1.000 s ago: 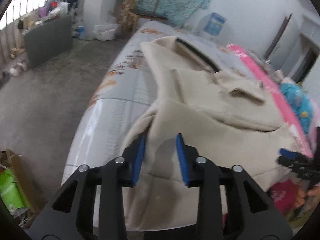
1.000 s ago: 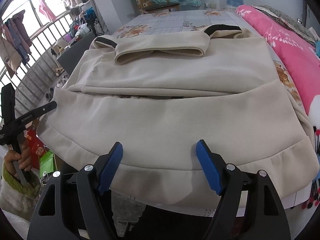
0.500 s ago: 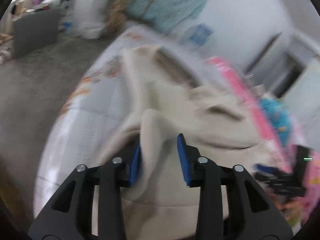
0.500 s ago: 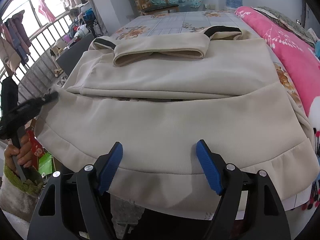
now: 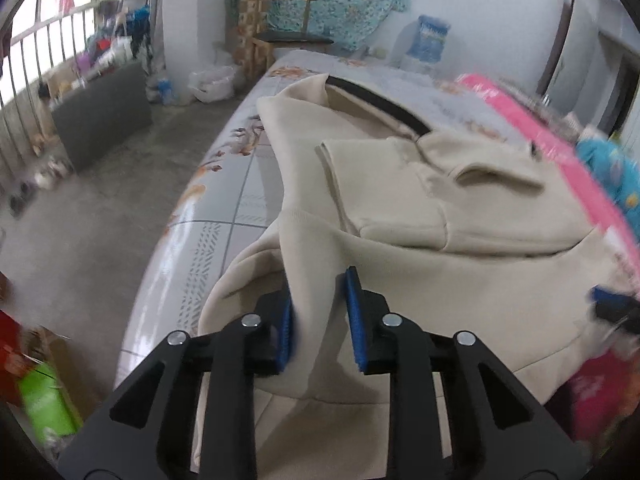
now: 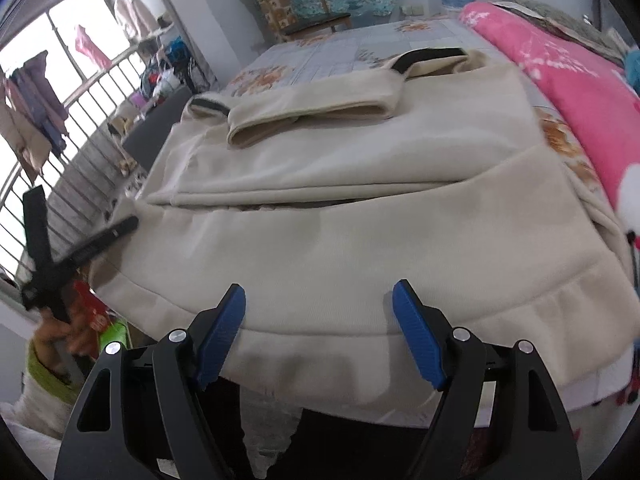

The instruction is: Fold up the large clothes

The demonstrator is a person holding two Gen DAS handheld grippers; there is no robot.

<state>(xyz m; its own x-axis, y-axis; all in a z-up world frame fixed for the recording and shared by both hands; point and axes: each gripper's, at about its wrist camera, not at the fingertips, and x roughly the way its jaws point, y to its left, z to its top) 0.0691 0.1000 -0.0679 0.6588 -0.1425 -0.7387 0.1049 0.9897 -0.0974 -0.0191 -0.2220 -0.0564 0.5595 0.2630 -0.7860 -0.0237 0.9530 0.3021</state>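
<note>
A large cream garment (image 5: pixel 460 208) with black trim lies spread on the bed, its sleeves folded across the chest (image 6: pixel 312 116). My left gripper (image 5: pixel 318 300) is at its left side, and its jaws are closing on a raised ridge of the cream cloth that fills the gap between the blue pads. The same gripper (image 6: pixel 124 226) shows at the left of the right wrist view, held by a hand. My right gripper (image 6: pixel 320 312) stands open just above the bottom hem (image 6: pixel 360 344), with nothing pinched. Its tip (image 5: pixel 604 300) shows at the right edge of the left wrist view.
The bed (image 5: pixel 224 216) has a floral grey sheet, and its near edge drops to a concrete floor (image 5: pixel 80 216). A pink blanket (image 6: pixel 580 92) lies along the right side. A wooden chair (image 6: pixel 304 4) stands beyond the bed, and a railing with hanging clothes (image 6: pixel 48 120) is on the left.
My left gripper moved onto the garment's left edge and narrowed, gathering a ridge of cloth between its pads. The right gripper stayed open over the hem.
</note>
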